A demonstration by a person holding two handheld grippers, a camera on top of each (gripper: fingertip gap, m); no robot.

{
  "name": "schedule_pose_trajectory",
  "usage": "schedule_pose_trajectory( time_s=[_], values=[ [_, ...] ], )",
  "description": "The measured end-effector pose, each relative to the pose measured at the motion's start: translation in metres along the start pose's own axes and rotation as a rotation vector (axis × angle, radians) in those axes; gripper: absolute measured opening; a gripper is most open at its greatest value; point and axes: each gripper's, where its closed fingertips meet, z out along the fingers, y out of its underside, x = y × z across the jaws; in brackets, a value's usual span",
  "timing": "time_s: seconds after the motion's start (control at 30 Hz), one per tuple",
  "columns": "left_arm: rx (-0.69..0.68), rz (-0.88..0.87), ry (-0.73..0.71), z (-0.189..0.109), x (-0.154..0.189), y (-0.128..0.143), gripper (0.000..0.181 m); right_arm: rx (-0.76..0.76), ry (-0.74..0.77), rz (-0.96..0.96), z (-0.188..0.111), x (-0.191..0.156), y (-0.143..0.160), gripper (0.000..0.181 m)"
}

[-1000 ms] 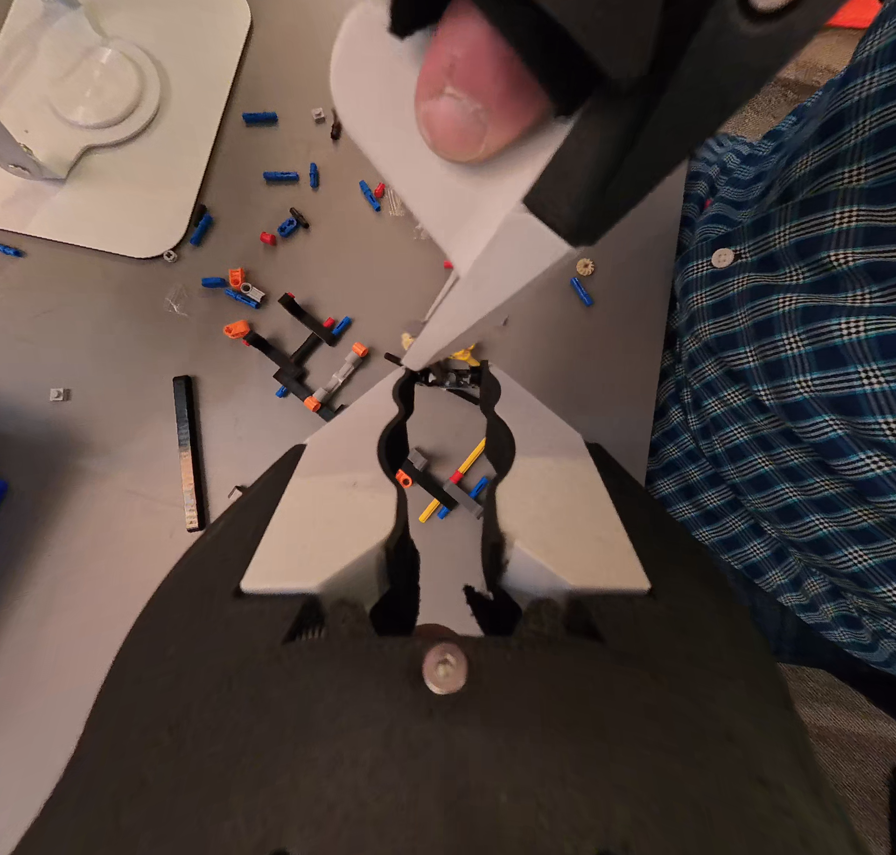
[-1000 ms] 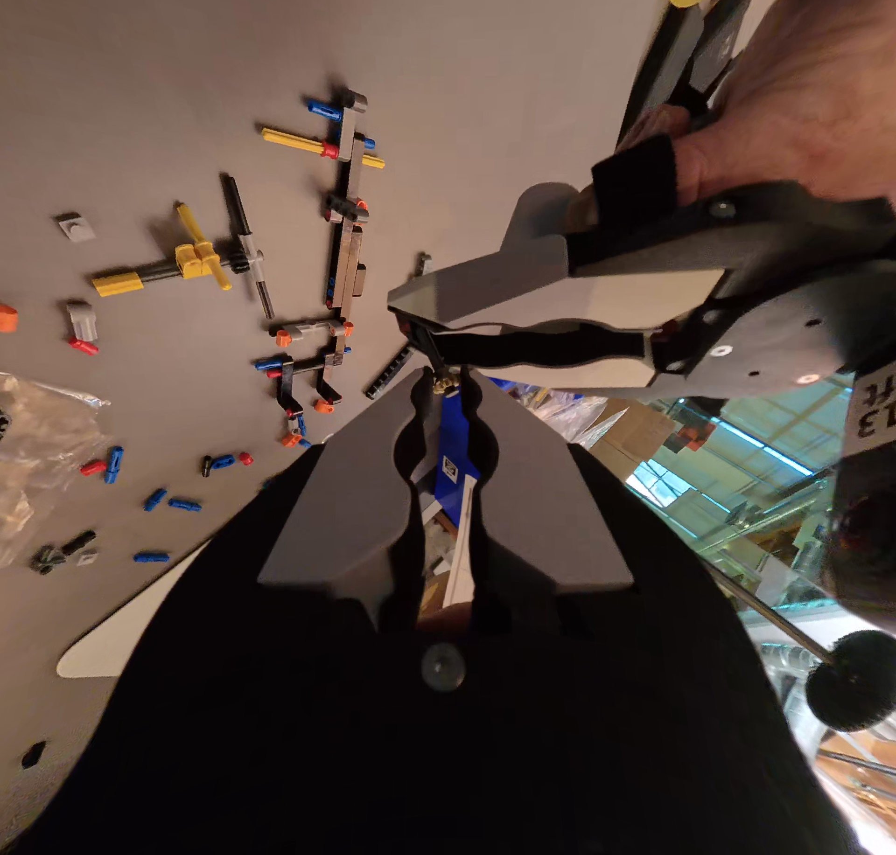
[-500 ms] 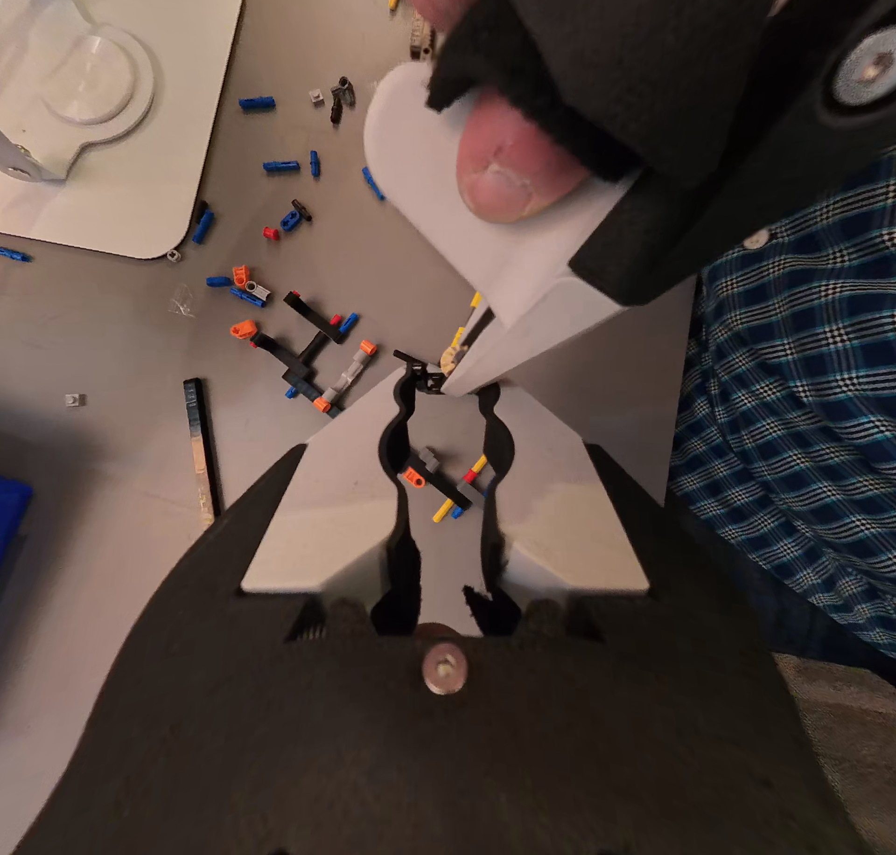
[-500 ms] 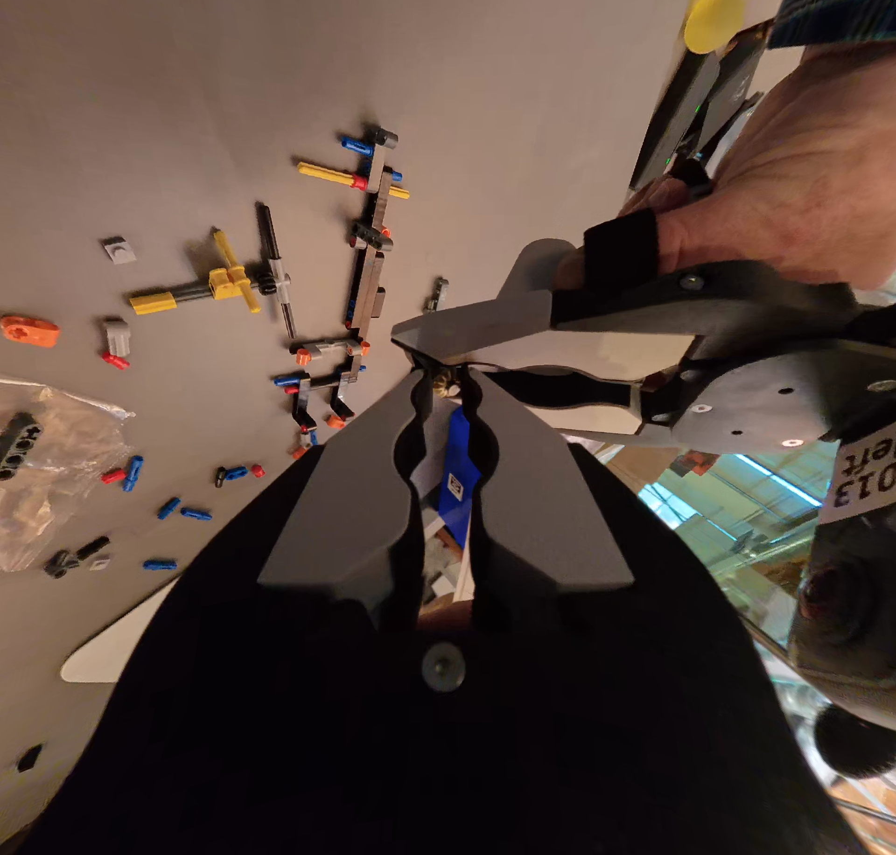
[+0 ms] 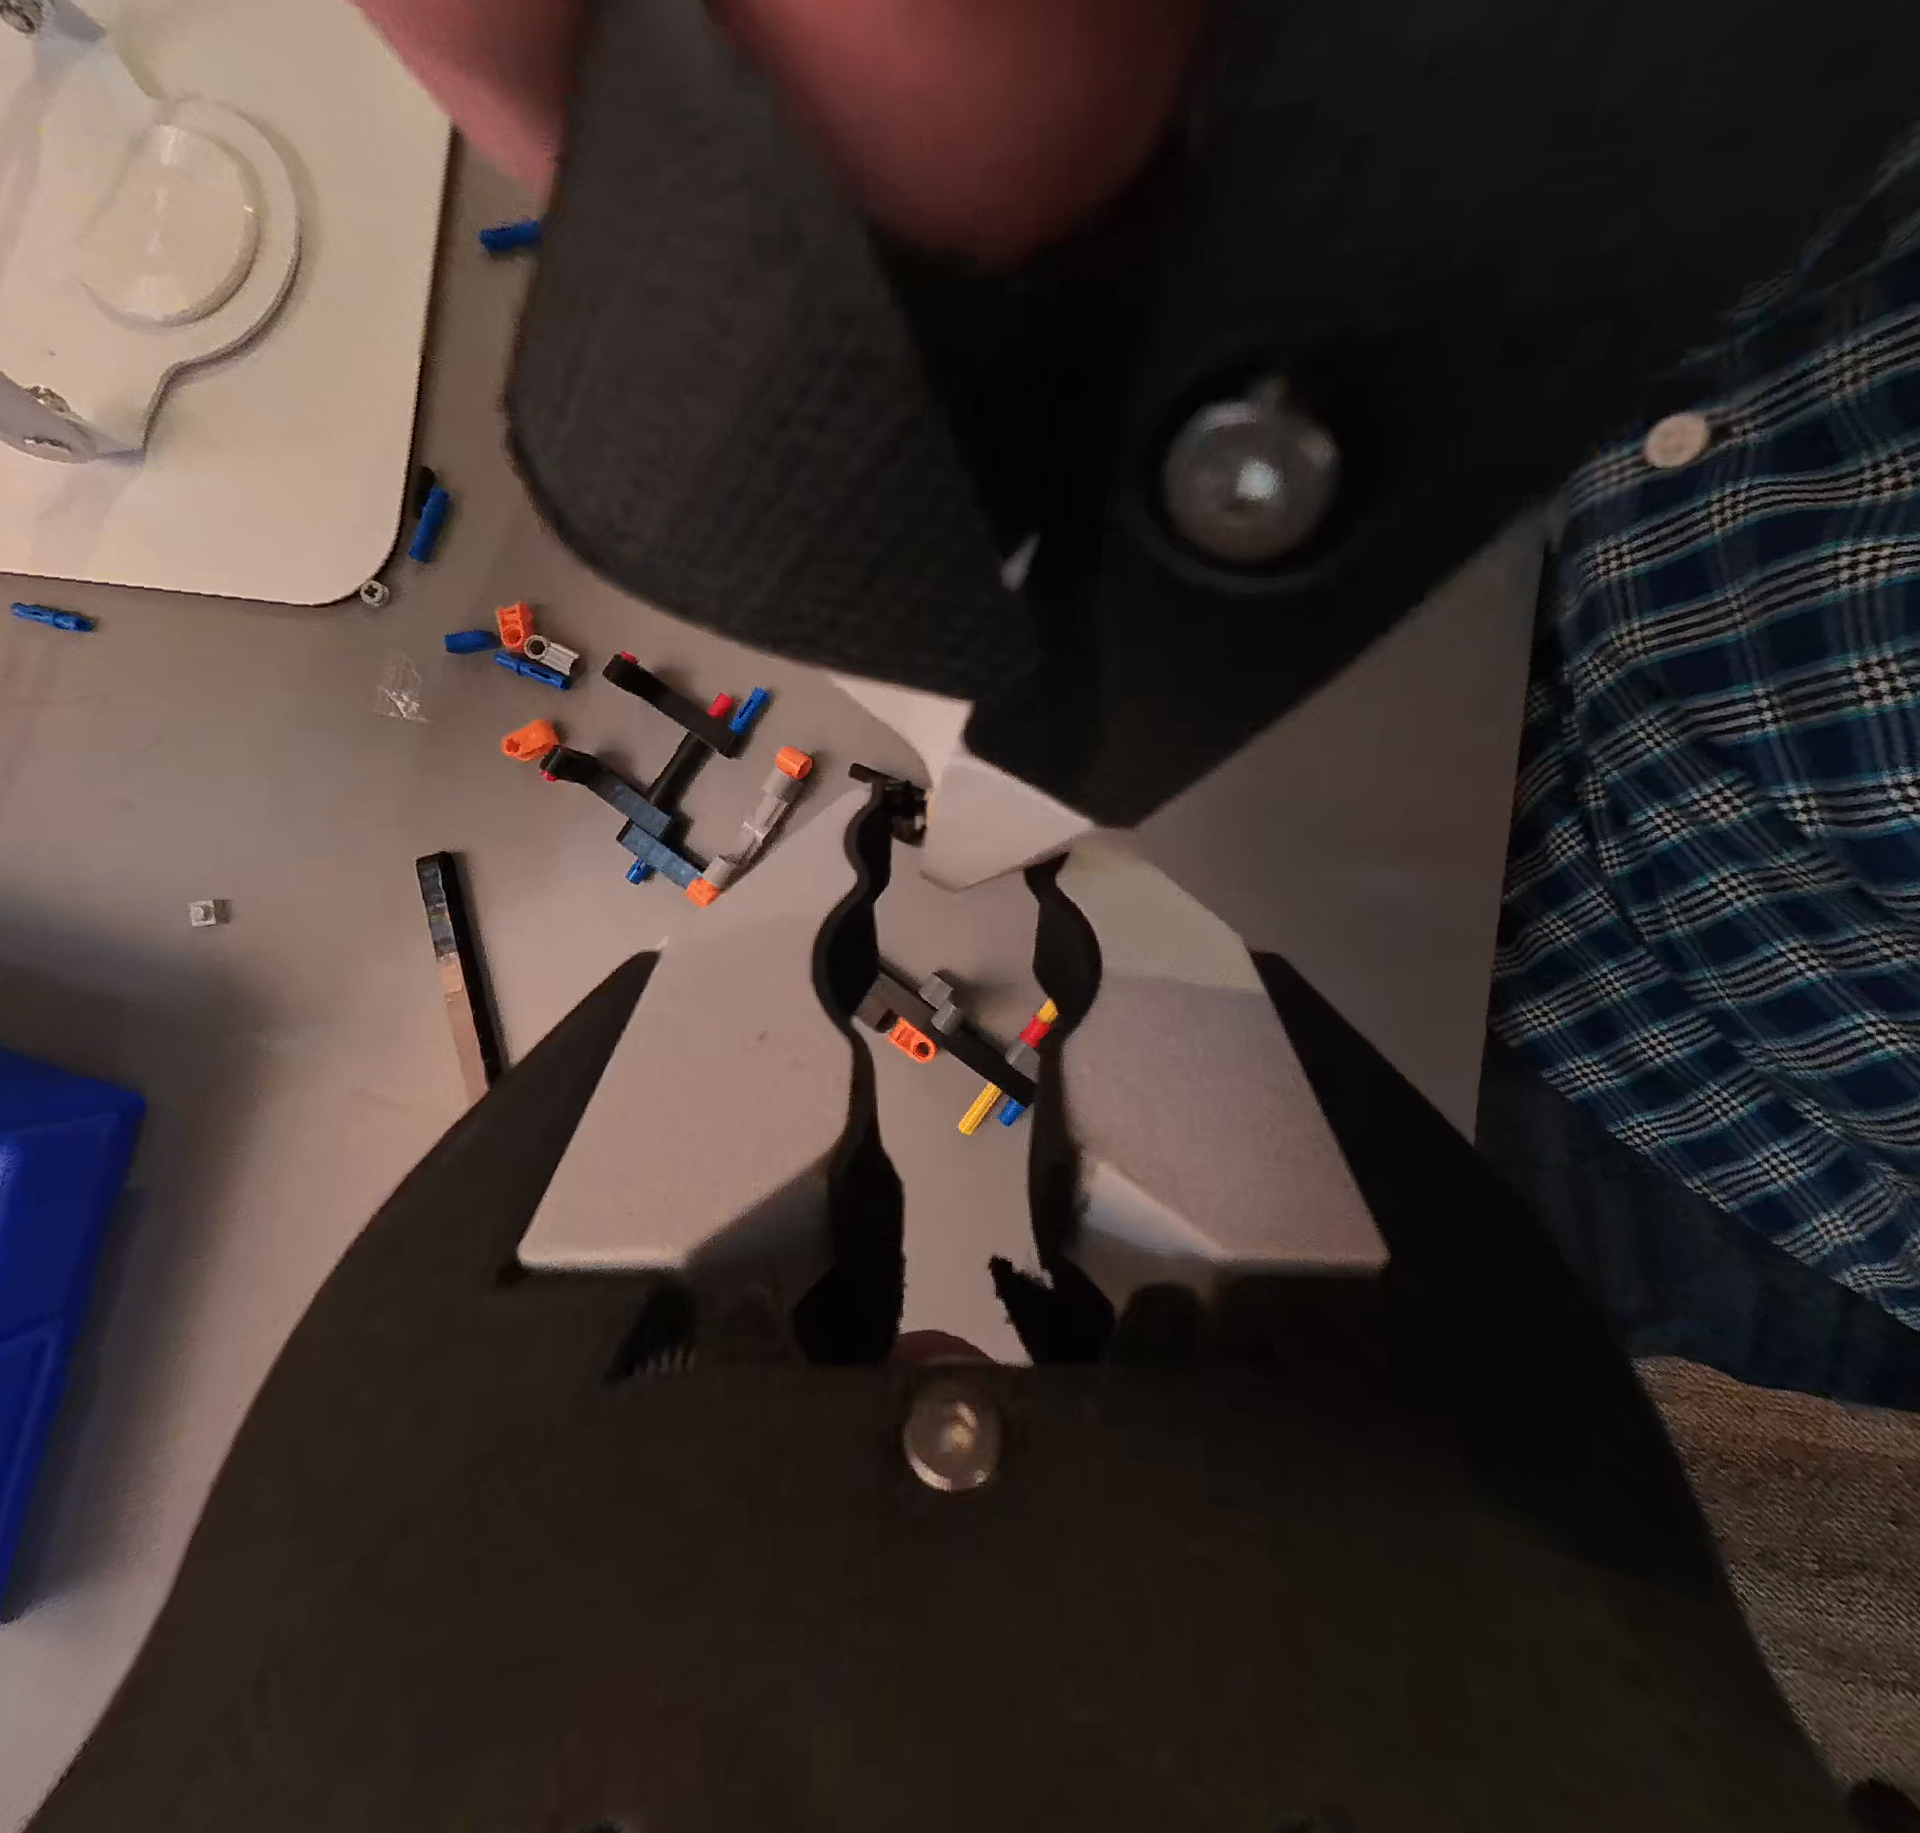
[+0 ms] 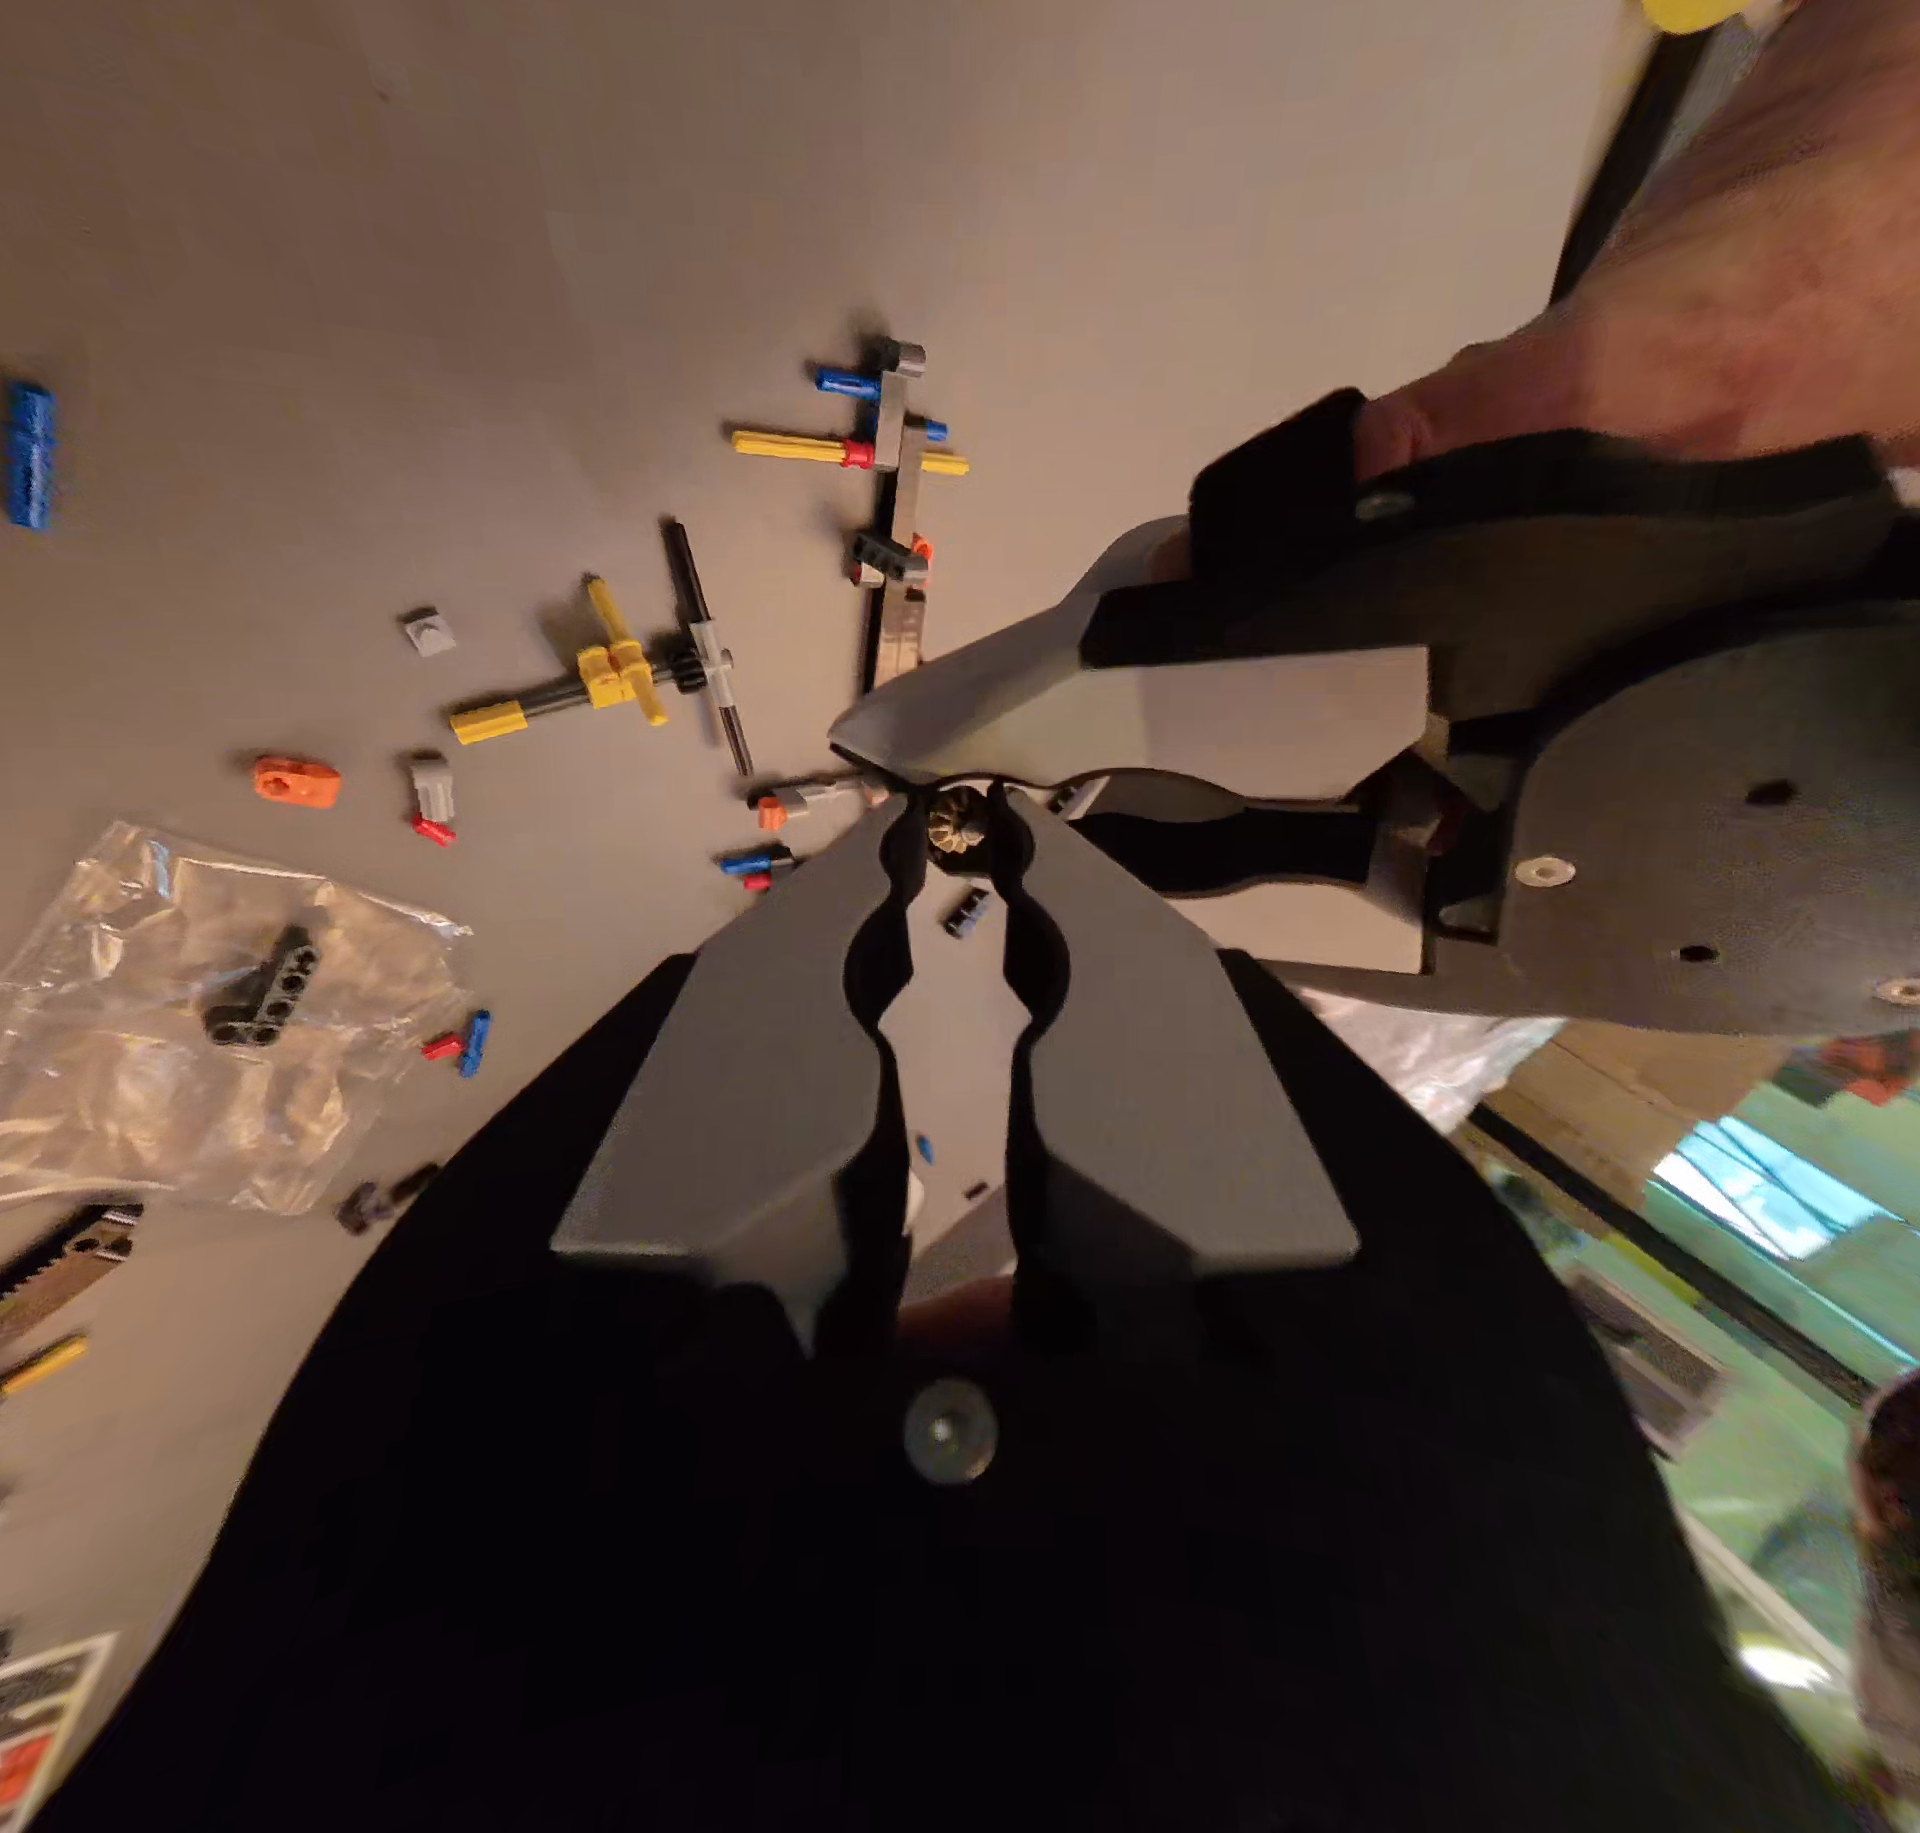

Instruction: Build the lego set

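My right gripper [image 6: 956, 822] is shut on a small tan gear [image 6: 956, 833], held at its tips. My left gripper [image 5: 966, 838] meets it tip to tip and is shut on a small black piece [image 5: 896, 796]; in the right wrist view it [image 6: 883, 770] comes in from the right. In the left wrist view the right gripper's white finger [image 5: 997, 817] and its black body cover the upper middle and hide the gear. A black-and-grey beam assembly with a yellow axle [image 5: 956, 1045] lies on the table [image 6: 935, 121] below both; it also shows in the right wrist view [image 6: 894, 495].
Loose parts lie around: a yellow cross-axle assembly [image 6: 613, 682], a black-and-blue frame [image 5: 665, 796], an orange piece [image 6: 296, 781], a black beam [image 5: 457, 962], a plastic bag [image 6: 208, 1014]. A white plate with a clear stand [image 5: 208, 329] and a blue box [image 5: 52, 1264] are left. A plaid-shirted person [image 5: 1714, 848] is right.
The right gripper has come closer over the left one and now covers more of the left wrist view. The right wrist view has swung toward the table; the gear now shows plainly between its tips.
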Motion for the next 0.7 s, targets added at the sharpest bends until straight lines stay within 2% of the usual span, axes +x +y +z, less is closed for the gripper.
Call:
schedule_pose_trajectory(
  time_s=[0.03, 0.17, 0.37, 0.47, 0.7],
  values=[
    [0.006, 0.003, 0.006, 0.0, 0.001, -0.001, 0.022, 0.02, -0.012, 0.022, 0.0, 0.0, -0.001, 0.009],
    [0.049, -0.01, 0.019, -0.001, 0.001, -0.005, 0.022, 0.032, -0.054, 0.115, 0.0, -0.001, 0.004, 0.013],
    [0.088, -0.032, 0.03, -0.006, -0.004, -0.009, 0.023, 0.045, -0.007, 0.151, -0.004, 0.005, 0.009, 0.015],
    [0.094, -0.046, 0.028, -0.007, -0.007, -0.008, 0.023, 0.051, 0.008, 0.17, -0.007, 0.006, 0.011, 0.026],
    [0.127, -0.067, 0.034, -0.01, -0.011, -0.013, 0.023, 0.078, 0.028, 0.226, -0.014, 0.01, 0.016, 0.028]
  ],
)
